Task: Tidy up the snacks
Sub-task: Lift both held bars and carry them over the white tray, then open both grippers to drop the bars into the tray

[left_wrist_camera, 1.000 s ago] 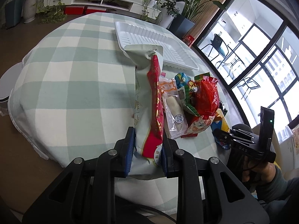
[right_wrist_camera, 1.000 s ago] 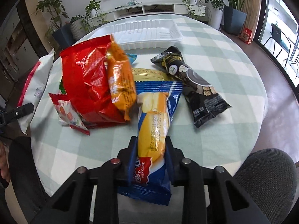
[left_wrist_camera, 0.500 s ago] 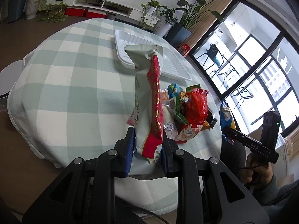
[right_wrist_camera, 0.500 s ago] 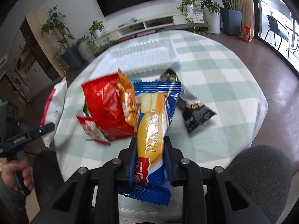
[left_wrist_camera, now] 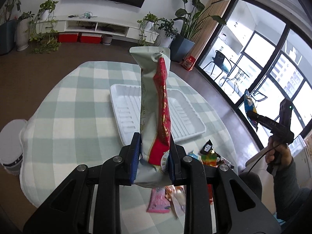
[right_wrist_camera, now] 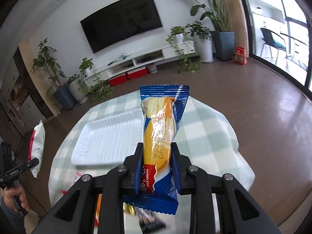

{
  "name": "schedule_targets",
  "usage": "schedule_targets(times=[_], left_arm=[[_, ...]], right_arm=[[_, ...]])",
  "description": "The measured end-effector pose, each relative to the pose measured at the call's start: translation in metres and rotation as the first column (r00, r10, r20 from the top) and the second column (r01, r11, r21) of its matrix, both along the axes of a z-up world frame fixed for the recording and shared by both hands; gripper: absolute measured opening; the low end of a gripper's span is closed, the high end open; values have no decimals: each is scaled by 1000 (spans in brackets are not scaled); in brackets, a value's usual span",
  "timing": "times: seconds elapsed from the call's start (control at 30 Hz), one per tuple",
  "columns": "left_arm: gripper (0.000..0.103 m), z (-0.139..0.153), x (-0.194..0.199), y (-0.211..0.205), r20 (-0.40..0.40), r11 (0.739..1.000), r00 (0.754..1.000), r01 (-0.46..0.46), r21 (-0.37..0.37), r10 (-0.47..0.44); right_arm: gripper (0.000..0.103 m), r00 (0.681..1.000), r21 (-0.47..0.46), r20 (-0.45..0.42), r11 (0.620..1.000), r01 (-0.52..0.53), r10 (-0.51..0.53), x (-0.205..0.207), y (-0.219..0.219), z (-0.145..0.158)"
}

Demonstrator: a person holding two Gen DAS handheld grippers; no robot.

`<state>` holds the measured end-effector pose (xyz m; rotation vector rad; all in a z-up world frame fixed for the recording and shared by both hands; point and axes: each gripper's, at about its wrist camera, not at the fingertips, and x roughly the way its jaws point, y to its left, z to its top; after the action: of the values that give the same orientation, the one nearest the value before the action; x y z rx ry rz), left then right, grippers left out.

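- Left gripper (left_wrist_camera: 154,159) is clamped on a red-and-white snack bag (left_wrist_camera: 156,105), which juts out beyond its fingers.
- Right gripper (right_wrist_camera: 156,167) pinches a blue cake packet (right_wrist_camera: 160,136) between its fingers.

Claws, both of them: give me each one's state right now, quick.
Left claw: closed on the tall white-and-red foil snack bag.
Right claw: closed on the blue-and-yellow plastic milk cream roll packet.
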<state>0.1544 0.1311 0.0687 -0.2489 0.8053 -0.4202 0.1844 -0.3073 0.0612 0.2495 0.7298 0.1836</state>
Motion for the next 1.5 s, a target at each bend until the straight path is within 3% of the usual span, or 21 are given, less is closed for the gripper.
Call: schedule_targets(times=[0.13, 0.27, 0.57, 0.97, 1.3, 1.4, 1.43, 1.5], left_arm=[[22, -1, 57, -19, -10, 1000, 1000, 17, 25, -16], [22, -26, 97, -43, -61, 998, 998, 34, 52, -31], [22, -77, 152, -70, -142, 993, 990, 33, 111, -17], [23, -122, 168, -84, -197, 984, 980, 49, 173, -15], [25, -123, 156, -88, -175, 980, 985, 36, 197, -1], [34, -120, 148, -87, -168, 981, 986, 31, 193, 2], [47, -119, 147, -87, -160, 980, 987, 23, 197, 8], [56, -114, 143, -85, -139, 982, 990, 14, 190, 13]], right_arm=[[28, 992, -17, -25, 992, -125, 124, 51, 38, 2], [28, 970, -43, -104, 974, -223, 218, 96, 79, -25], [28, 930, -103, -231, 943, -317, 287, 143, 123, -80], [28, 902, -132, -337, 935, -331, 271, 160, 130, -129], [29, 904, -139, -325, 932, -335, 277, 157, 132, -134], [37, 906, -158, -322, 927, -339, 276, 155, 132, -134], [43, 906, -165, -322, 927, -338, 273, 155, 132, -133], [48, 906, -169, -321, 925, -340, 274, 154, 132, -132]])
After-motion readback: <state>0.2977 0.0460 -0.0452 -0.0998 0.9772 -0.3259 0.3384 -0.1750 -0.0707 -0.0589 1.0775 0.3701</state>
